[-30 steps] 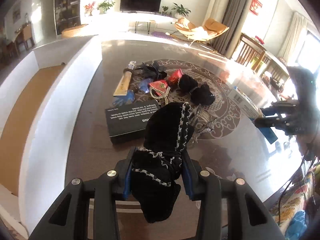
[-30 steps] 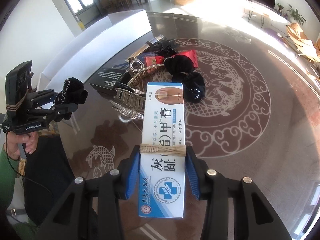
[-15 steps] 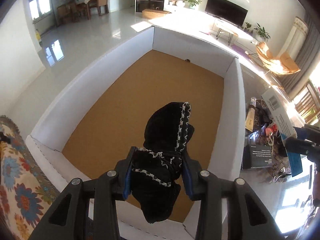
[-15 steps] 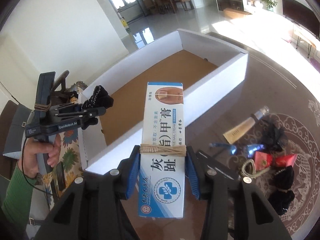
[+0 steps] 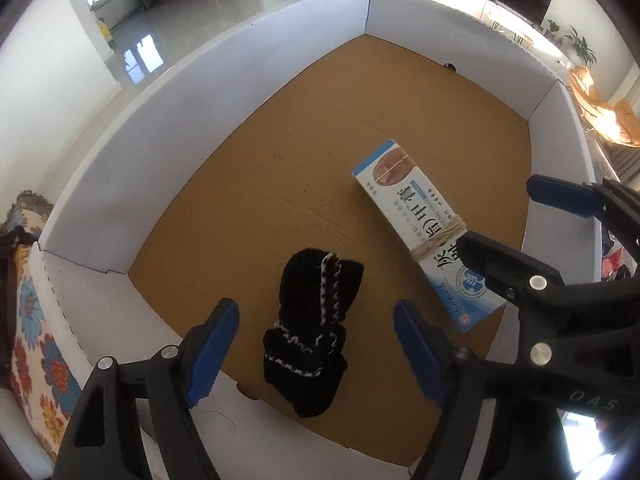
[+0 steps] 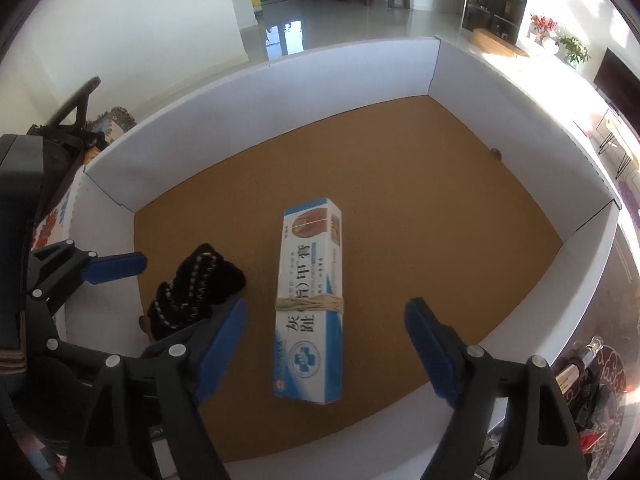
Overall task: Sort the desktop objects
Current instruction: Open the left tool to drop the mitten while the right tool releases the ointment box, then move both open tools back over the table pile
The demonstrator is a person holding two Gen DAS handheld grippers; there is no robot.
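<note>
- Box floor point(image 6: 420, 184): far half bare, open from above.
- White walls point(image 6: 280, 92) block sideways entry.
- Black scrunchie point(image 5: 316, 320) and cream carton point(image 6: 312, 304) occupy the near part.

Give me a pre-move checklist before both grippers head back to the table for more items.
1. Left gripper jaws opening, pads clear of the black knit item: ok.
2. Right gripper jaws opening, pads clear of the nail cream box: ok.
3. Both items on the cardboard box floor: ok.
4. Grippers clear of each other: not ok, they overlap in both views.
5. Right wall clear for exit: cannot tell.
</note>
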